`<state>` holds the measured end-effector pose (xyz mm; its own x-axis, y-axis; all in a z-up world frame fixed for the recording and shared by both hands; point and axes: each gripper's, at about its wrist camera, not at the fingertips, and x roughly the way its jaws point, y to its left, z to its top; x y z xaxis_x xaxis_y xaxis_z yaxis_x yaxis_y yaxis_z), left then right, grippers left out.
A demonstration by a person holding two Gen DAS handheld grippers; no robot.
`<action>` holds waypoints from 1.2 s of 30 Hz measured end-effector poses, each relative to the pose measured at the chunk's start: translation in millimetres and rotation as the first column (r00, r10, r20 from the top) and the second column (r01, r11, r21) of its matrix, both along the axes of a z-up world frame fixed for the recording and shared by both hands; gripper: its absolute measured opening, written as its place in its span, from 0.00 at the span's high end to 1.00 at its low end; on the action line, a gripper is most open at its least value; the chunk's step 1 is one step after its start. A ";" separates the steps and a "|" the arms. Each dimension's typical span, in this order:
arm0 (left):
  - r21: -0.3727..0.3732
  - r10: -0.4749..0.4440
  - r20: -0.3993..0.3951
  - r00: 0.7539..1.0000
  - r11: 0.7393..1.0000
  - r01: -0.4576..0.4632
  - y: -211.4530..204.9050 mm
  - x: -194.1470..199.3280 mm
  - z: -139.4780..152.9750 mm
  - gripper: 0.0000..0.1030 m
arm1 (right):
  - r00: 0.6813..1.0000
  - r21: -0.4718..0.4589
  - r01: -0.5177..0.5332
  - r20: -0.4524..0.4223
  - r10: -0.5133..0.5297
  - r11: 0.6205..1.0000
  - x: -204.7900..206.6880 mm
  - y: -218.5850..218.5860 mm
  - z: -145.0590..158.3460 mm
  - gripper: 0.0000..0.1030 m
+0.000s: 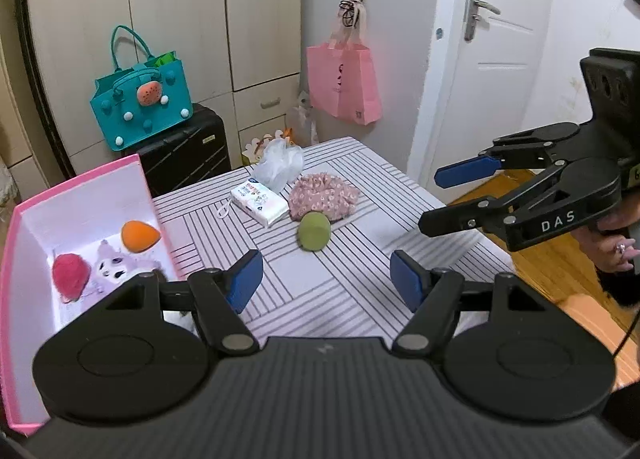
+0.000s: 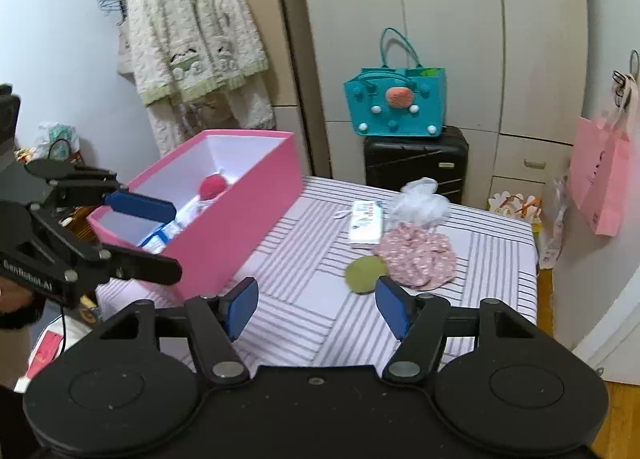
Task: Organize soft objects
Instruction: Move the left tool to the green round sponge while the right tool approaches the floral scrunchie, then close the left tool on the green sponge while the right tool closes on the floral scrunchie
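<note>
On the striped table (image 1: 320,299) lie a green round puff (image 1: 315,234) (image 2: 364,274), a pink floral cloth (image 1: 322,197) (image 2: 418,255), a tissue pack (image 1: 259,201) (image 2: 366,225) and a white mesh ball (image 1: 280,165) (image 2: 420,203). At the table's left, the pink box (image 1: 80,181) (image 2: 232,227) holds an orange sponge (image 1: 138,235), a red puff (image 1: 70,275) (image 2: 212,187) and a purple plush (image 1: 114,265). My left gripper (image 1: 326,279) (image 2: 174,239) hangs open and empty near the box. My right gripper (image 2: 316,307) (image 1: 434,199) is open and empty, short of the green puff.
A teal bag (image 1: 140,99) stands on a black suitcase (image 1: 188,151) behind the table, in front of wardrobes. A pink bag (image 1: 344,83) hangs on the wall, with a white door (image 1: 492,39) to its right. Wooden floor (image 1: 552,259) lies past the table's right edge.
</note>
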<state>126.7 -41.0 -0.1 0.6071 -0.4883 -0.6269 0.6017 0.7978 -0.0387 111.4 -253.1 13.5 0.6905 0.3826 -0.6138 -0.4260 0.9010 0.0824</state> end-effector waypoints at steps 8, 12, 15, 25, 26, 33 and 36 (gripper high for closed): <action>-0.067 0.023 -0.076 0.997 0.997 -0.028 -33.0 38.6 -45.5 0.33 | 0.995 0.065 0.086 -0.046 -0.083 0.994 45.5 -31.7 -32.6 0.19; -0.122 0.092 -0.146 0.985 0.986 -0.110 -46.0 59.1 -76.4 0.33 | 0.991 0.081 0.111 -0.078 -0.105 0.991 70.6 -41.2 -51.6 0.18; -0.103 0.135 -0.127 0.983 0.984 -0.148 -60.0 67.4 -94.6 0.33 | 0.990 0.080 0.114 -0.096 -0.106 0.990 86.9 -41.7 -65.4 0.09; -0.030 0.215 0.000 0.977 0.976 -0.214 -81.2 94.9 -118.9 0.40 | 0.976 0.147 0.161 -0.171 -0.135 0.976 146.1 -47.7 -100.9 0.09; -0.014 0.218 0.014 0.976 0.976 -0.218 -83.0 96.6 -121.1 0.40 | 0.972 0.151 0.177 -0.184 -0.148 0.973 152.1 -49.0 -103.8 0.09; -0.041 0.211 -0.046 0.976 0.976 -0.213 -86.0 106.2 -135.3 0.45 | 0.963 0.153 0.186 -0.226 -0.149 0.971 180.3 -44.7 -120.1 0.09; -0.057 0.236 -0.024 0.971 0.970 -0.237 -87.4 101.2 -140.8 0.46 | 0.964 0.210 0.195 -0.219 -0.148 0.958 181.4 -44.7 -121.9 0.09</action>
